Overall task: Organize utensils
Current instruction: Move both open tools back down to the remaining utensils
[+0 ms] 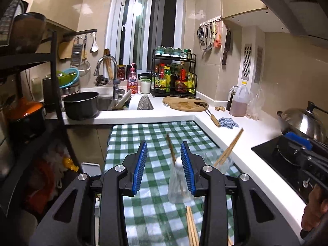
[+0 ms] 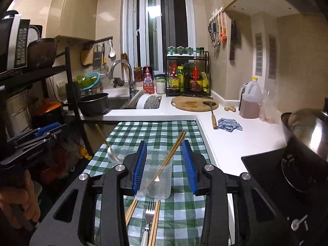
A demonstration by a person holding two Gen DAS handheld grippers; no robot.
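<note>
On the green checked cloth [image 1: 143, 135] stand two clear plastic cups. One cup [image 1: 178, 186] holds a white spoon with a wooden handle [image 1: 178, 162]; it stands just inside my open left gripper's [image 1: 164, 168] right finger. The other cup [image 2: 156, 176] holds a pair of wooden chopsticks [image 2: 174, 149] and stands between the open fingers of my right gripper [image 2: 165, 167], not touching them. Loose chopsticks [image 2: 154, 223] and a fork [image 2: 149, 215] lie on the cloth below the right gripper. The spoon's cup also shows in the right wrist view [image 2: 115, 153].
White counter [image 1: 235, 135] runs along the right with a blue rag [image 1: 228, 122], cutting board [image 1: 184, 103], oil jug [image 1: 239, 100] and a stove with a steel lid [image 1: 303, 121]. Sink with pot [image 1: 82, 104] lies behind. A black shelf rack [image 1: 55, 78] stands left.
</note>
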